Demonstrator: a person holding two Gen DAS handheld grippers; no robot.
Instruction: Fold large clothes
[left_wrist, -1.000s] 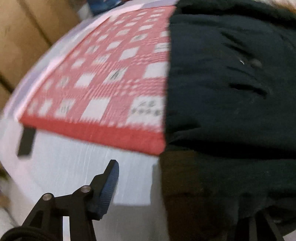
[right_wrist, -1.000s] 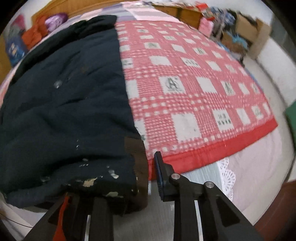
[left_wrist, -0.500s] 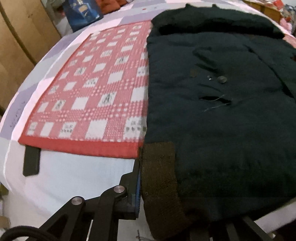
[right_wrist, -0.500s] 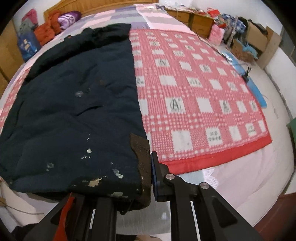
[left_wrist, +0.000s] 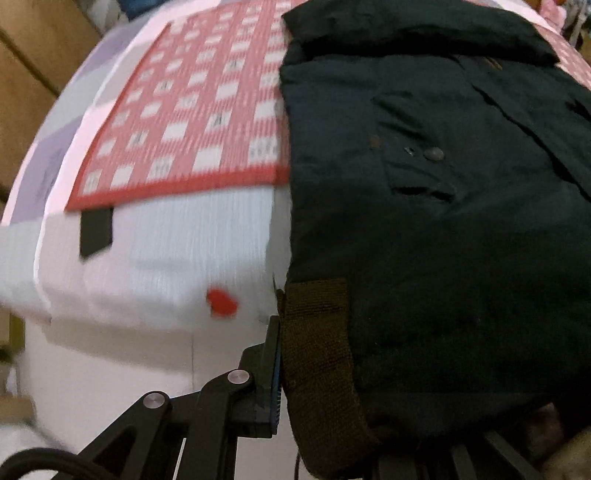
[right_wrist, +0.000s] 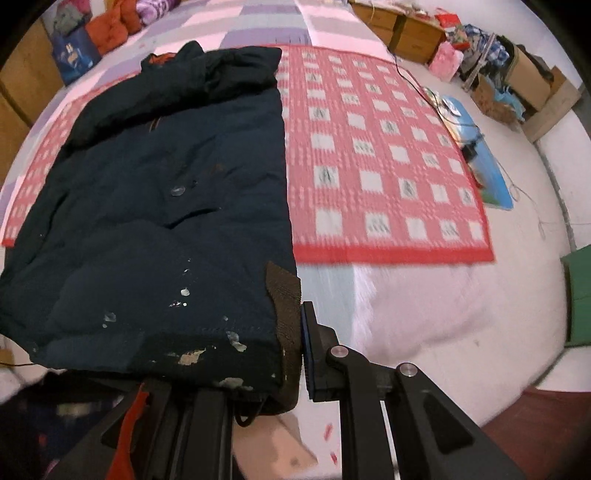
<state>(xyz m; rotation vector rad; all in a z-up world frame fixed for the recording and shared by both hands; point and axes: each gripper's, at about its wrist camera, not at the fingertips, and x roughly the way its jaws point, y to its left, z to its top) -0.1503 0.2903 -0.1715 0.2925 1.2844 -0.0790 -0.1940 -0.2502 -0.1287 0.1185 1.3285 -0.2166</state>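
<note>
Your left gripper (left_wrist: 284, 373) and right gripper (right_wrist: 295, 354) each pinch a brown-trimmed hem corner of the dark coat (right_wrist: 166, 192), which lies on the checked blanket (right_wrist: 369, 147). You're seemingly mid-fold; next, carry the hem toward the collar.

**Matt cloth, coarse rib, hard black plastic**

The dark navy jacket (right_wrist: 166, 206) is matt woven cloth, flecked with pale paint-like spots. Its brown cuff (left_wrist: 317, 354) is coarse ribbed knit. The red checked blanket (right_wrist: 373, 162) looks soft woven cotton. The cabinets (right_wrist: 402, 33) are bare wood.
</note>
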